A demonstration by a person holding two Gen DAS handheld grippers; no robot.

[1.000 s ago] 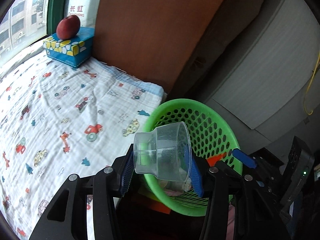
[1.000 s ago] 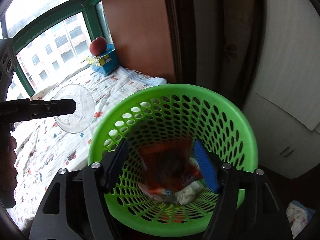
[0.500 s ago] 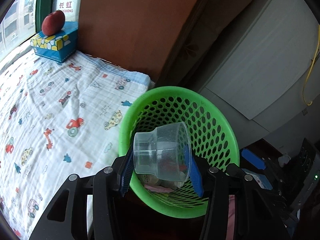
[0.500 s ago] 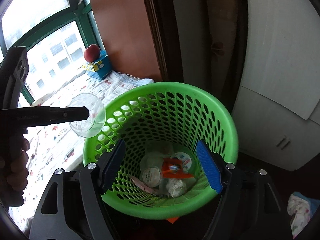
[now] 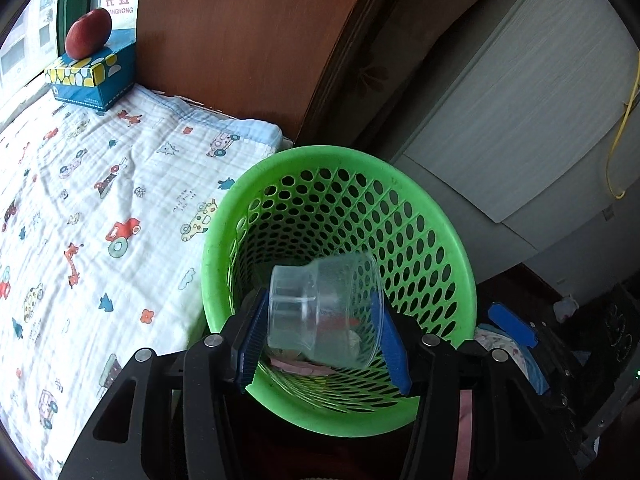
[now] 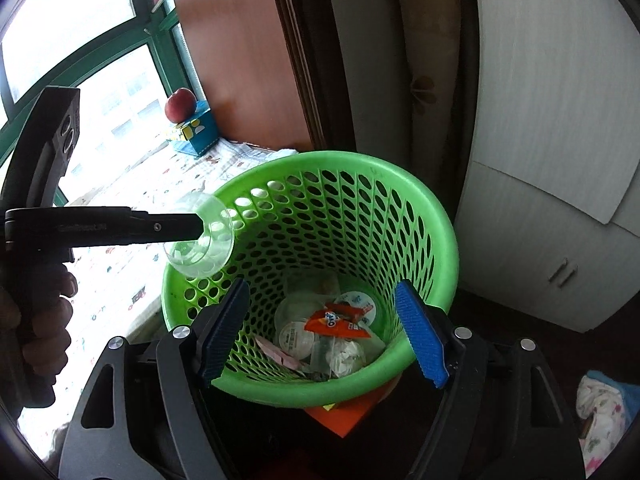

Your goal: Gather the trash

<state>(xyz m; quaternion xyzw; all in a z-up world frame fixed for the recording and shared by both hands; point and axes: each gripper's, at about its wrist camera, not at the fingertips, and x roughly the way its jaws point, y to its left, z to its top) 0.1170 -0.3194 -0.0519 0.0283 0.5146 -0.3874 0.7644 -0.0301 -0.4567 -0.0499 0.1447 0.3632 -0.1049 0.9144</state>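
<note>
Clear cup, clamped in left hand-held gripper, now over basket rim; right hand-held gripper spread, seemingly empty.

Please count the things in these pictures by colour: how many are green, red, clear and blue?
Green: 1, the basket
Red: 2, the apple and the wrapper
Clear: 1, the cup in the left gripper
Blue: 1, the tissue box
Total: 5
</note>
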